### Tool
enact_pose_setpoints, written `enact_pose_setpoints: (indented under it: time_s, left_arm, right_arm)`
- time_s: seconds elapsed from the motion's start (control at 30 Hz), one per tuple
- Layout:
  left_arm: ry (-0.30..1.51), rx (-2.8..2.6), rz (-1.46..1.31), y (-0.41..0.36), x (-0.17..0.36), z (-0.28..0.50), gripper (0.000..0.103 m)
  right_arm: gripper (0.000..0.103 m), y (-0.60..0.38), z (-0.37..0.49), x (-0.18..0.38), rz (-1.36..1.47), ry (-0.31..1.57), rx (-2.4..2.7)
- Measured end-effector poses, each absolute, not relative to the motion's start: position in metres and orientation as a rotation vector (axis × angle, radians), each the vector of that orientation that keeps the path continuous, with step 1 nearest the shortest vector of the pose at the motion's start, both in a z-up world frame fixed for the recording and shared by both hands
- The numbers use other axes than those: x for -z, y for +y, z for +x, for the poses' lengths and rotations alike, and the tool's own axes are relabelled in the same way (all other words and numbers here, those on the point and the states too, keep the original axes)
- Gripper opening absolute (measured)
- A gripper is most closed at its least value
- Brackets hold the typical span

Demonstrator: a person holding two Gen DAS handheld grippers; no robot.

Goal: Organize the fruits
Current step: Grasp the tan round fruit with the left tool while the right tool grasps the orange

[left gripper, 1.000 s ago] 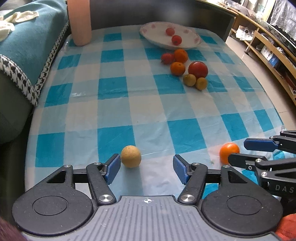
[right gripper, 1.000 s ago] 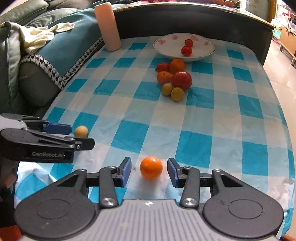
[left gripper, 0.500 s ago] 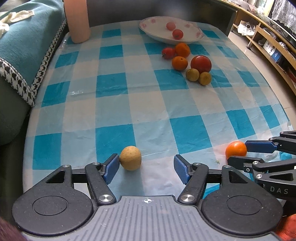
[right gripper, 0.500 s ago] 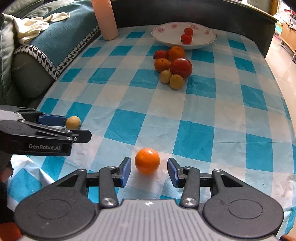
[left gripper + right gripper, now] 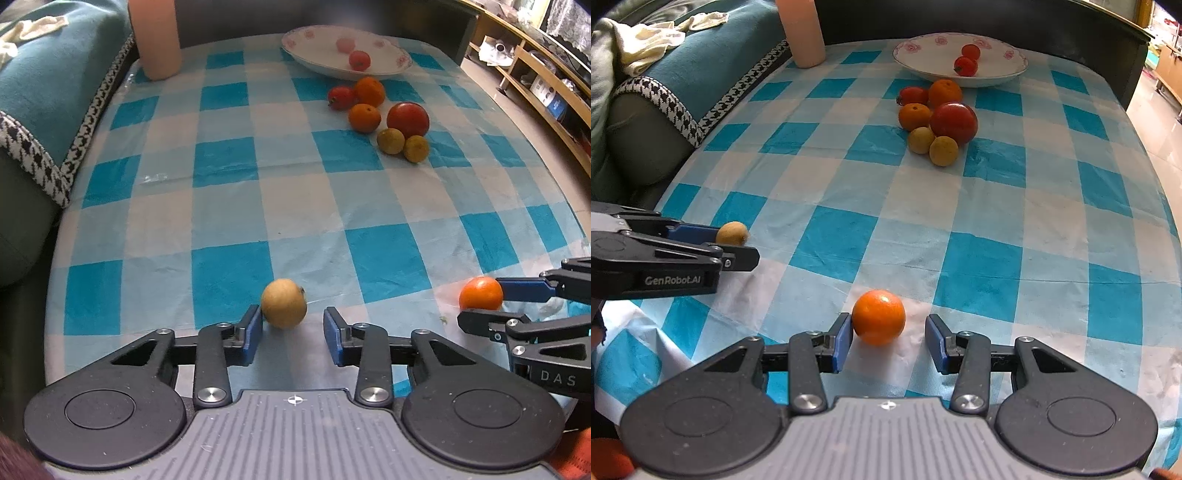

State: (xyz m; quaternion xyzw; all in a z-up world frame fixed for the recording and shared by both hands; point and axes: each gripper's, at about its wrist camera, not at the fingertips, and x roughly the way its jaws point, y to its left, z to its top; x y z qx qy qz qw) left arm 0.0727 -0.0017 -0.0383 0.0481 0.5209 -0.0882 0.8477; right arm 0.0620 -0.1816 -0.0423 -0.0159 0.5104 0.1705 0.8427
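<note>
The left gripper pointed down at a blue-and-white checked tablecloth, its jaws having just been closing around a tan round fruit. The left blue pad touched the fruit's side; the right pad stood clear of it with cloth showing in the gap, so the jaws were still apart and not clamped. In the right wrist view the side of this gripper read "GenRobot.AI" in white letters.

The right gripper framed a small orange in the same way: left pad against the peel, right pad apart from it, jaws not gripping. In the left wrist view its body, at about 4 o'clock, carried the letters "DAS", the rest cut off at the edge.

Both fruits rested on the cloth near the table's near edge, well apart from each other.

Toward 1 o'clock in the left wrist view lay a cluster of fruit: a large red one, two oranges, a small red one and two yellowish ones, touching or nearly so. Just beyond it, near 12 o'clock, a white plate with pink flower prints held two small red fruits. A pink cylinder stood at 11 o'clock, beside a teal throw with a houndstooth border. No other writing was legible
</note>
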Motion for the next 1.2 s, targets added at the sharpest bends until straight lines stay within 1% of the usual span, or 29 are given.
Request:
enact_pose_setpoints:
  time_s: [0.07, 0.23, 0.37, 0.47, 0.53, 0.6, 0.63, 0.67, 0.87, 1.2]
  left_arm:
    - [1.096, 0.187, 0.108, -0.003, 0.038, 0.072, 0.041]
    - [1.093, 0.175, 0.109, -0.003, 0.039, 0.076, 0.042]
    - [1.084, 0.157, 0.126, -0.003, 0.041, 0.078, 0.044]
    - [1.077, 0.149, 0.141, -0.004, 0.042, 0.078, 0.048]
    - [1.074, 0.145, 0.146, -0.004, 0.042, 0.078, 0.048]
    - [1.073, 0.147, 0.152, -0.006, 0.042, 0.077, 0.044]
    - [1.077, 0.149, 0.156, -0.007, 0.041, 0.077, 0.037]
    - [1.084, 0.15, 0.163, -0.009, 0.04, 0.076, 0.034]
    - [1.079, 0.174, 0.19, -0.018, 0.041, 0.077, 0.034]
    - [1.069, 0.194, 0.183, -0.019, 0.041, 0.078, 0.036]
  right_arm:
    - [0.054, -0.182, 0.062, 0.042, -0.037, 1.076, -0.363]
    - [0.054, -0.182, 0.062, 0.041, -0.036, 1.075, -0.365]
    - [0.054, -0.182, 0.063, 0.041, -0.035, 1.078, -0.369]
    - [0.054, -0.183, 0.064, 0.041, -0.029, 1.082, -0.371]
    - [0.054, -0.183, 0.064, 0.041, -0.029, 1.083, -0.37]
    - [0.054, -0.183, 0.065, 0.041, -0.024, 1.084, -0.371]
    - [0.054, -0.184, 0.065, 0.041, -0.023, 1.087, -0.372]
    - [0.053, -0.183, 0.065, 0.04, -0.026, 1.086, -0.372]
    - [0.044, -0.181, 0.067, 0.039, -0.038, 1.083, -0.38]
    - [0.044, -0.18, 0.071, 0.039, -0.06, 1.059, -0.367]
